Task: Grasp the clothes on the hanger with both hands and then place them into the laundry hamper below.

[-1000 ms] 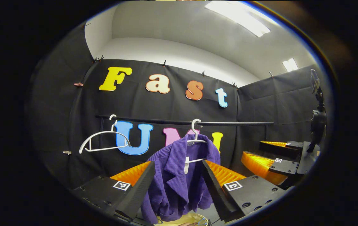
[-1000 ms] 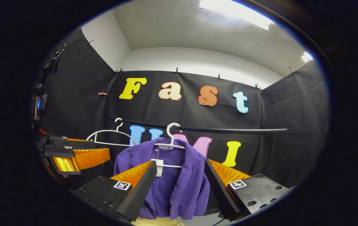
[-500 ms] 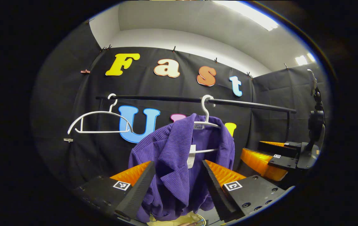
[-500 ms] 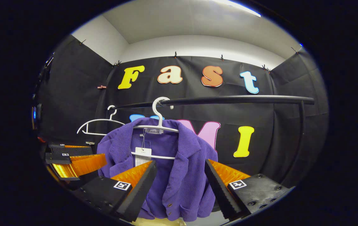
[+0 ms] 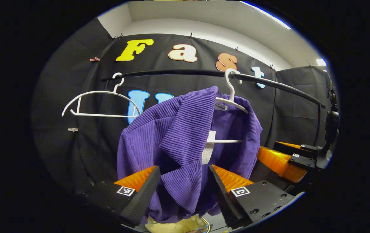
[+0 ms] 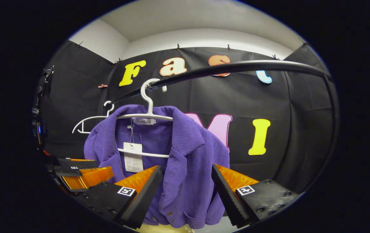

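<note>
A purple ribbed jacket (image 5: 178,142) (image 6: 188,161) hangs on a white hanger (image 5: 232,97) (image 6: 147,110) from a black rail (image 5: 188,73) (image 6: 237,68). My left gripper (image 5: 183,186) is open, its fingers on either side of the jacket's left lapel without pressing it. My right gripper (image 6: 185,187) is open too, framing the jacket's right front panel. The right gripper (image 5: 288,158) also appears at the right edge of the left gripper view, and the left gripper (image 6: 78,170) at the left edge of the right gripper view. A pale yellow hamper (image 5: 178,225) peeks out below the jacket.
An empty white hanger (image 5: 99,103) (image 6: 89,121) hangs further left on the same rail. A paper tag (image 6: 132,157) dangles inside the jacket's collar. A black stand with a device (image 5: 330,123) rises at the right of the left gripper view.
Both grippers have moved closer to the jacket, which now looms larger and higher between the fingers. The rail has risen in both views. Both pairs of fingers stay open.
</note>
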A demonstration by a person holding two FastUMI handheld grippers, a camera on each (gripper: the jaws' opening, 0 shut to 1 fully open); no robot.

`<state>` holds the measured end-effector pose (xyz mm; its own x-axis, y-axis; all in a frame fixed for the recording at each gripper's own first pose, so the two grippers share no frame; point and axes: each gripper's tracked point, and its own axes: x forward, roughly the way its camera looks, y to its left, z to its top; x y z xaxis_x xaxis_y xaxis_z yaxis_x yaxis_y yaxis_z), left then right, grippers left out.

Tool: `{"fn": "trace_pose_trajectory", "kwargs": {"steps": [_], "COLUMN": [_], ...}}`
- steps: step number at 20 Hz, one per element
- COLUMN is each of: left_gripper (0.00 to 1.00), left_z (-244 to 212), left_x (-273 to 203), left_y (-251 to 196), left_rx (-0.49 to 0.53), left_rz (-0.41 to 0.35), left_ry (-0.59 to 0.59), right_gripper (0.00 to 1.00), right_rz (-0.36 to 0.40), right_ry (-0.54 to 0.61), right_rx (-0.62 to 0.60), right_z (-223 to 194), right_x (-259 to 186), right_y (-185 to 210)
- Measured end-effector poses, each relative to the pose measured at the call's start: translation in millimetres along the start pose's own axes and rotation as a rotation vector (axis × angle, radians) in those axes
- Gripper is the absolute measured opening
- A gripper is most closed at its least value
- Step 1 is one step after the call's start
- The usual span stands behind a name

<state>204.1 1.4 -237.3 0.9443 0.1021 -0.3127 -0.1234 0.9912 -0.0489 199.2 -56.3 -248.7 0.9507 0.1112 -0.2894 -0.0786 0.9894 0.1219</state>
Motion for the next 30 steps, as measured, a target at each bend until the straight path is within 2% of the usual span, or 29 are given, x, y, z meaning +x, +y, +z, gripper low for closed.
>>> {"fn": "trace_pose_trajectory", "kwargs": {"steps": [5,9,10,11,12,13,14,15,16,17,18,19,25,30], "left_gripper": [0.92,0.89,0.88,0.84,0.80,0.66,0.47,0.29,0.10,0.07,0.06,0.06,0.06,0.06], "left_z": [-16,-20,-19,-19,-18,-18,-13,-10,-11,-14,-12,-11,8,51], "left_x": [26,38,43,47,52,56,55,58,62,62,61,60,39,6], "left_y": [2,-3,-3,-3,-2,4,17,20,19,20,20,22,37,54], "left_rx": [-0.017,-0.025,-0.030,-0.035,-0.037,-0.033,-0.022,-0.016,-0.014,-0.010,-0.005,0.000,0.011,0.068], "left_rz": [0.022,0.034,0.034,0.033,0.036,0.054,0.122,0.130,0.124,0.121,0.122,0.128,0.195,0.270], "left_ry": [0.047,0.034,0.033,0.031,0.032,0.029,0.010,-0.003,0.007,0.016,0.017,0.018,0.004,-0.088], "right_gripper": [0.97,0.97,0.94,0.79,0.76,0.53,0.30,0.07,0.07,0.07,0.12,0.07,0.07,0.06], "right_rz": [0.057,0.132,0.128,0.129,0.125,0.091,0.039,0.040,0.025,0.003,-0.022,-0.046,-0.179,-0.237], "right_ry": [0.026,0.049,0.048,0.052,0.060,0.066,0.050,0.036,0.035,0.027,0.017,0.008,-0.081,-0.163], "right_rx": [0.053,0.081,0.072,0.062,0.053,0.037,0.017,0.003,-0.010,-0.031,-0.057,-0.079,-0.125,-0.158], "right_z": [-16,-23,-26,-29,-33,-36,-34,-31,-34,-33,-31,-28,2,33], "right_x": [32,47,51,54,55,58,60,61,64,65,65,63,53,43], "right_y": [10,28,28,28,29,22,11,7,3,-4,-10,-17,-62,-78]}}
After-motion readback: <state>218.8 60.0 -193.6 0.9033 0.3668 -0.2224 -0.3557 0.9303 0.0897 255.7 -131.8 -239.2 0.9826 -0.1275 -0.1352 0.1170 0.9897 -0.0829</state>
